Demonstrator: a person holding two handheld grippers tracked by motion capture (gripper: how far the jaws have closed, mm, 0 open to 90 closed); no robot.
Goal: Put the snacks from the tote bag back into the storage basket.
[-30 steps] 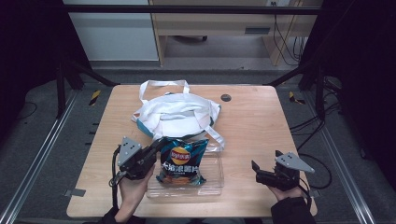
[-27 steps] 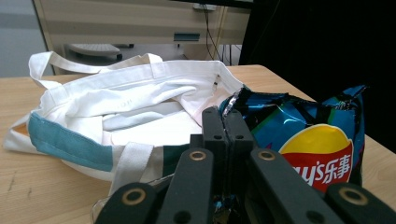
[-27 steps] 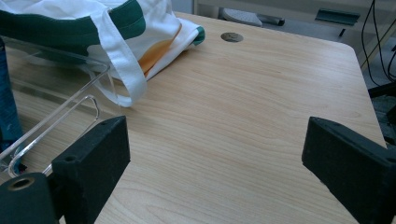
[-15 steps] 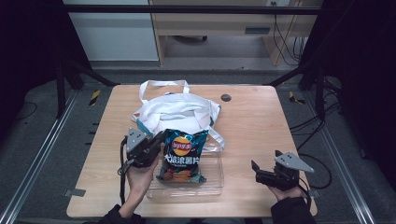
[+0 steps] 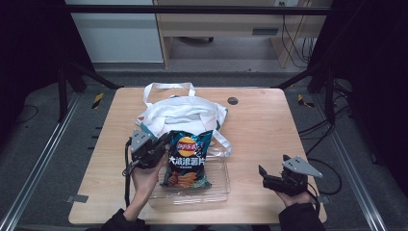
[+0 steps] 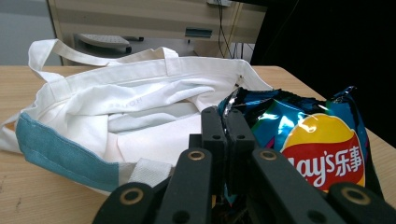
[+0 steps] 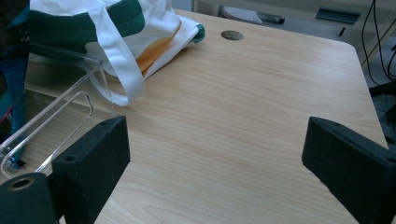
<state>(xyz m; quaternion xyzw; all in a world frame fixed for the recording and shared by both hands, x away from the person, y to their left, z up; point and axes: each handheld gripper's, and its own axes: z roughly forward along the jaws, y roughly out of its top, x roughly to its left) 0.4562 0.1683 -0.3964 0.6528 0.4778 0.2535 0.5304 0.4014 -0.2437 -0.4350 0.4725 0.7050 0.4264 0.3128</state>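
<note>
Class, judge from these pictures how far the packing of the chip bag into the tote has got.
Done: the left tongs are shut on the chip bag, its top raised toward the tote bag. In hand: its bottom sits over the clear tray. Left: getting it inside the tote. The right tongs wait open.

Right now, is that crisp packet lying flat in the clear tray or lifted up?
Lifted up. The left gripper is shut on the crisp packet's top corner, tilting it above the clear tray.
</note>
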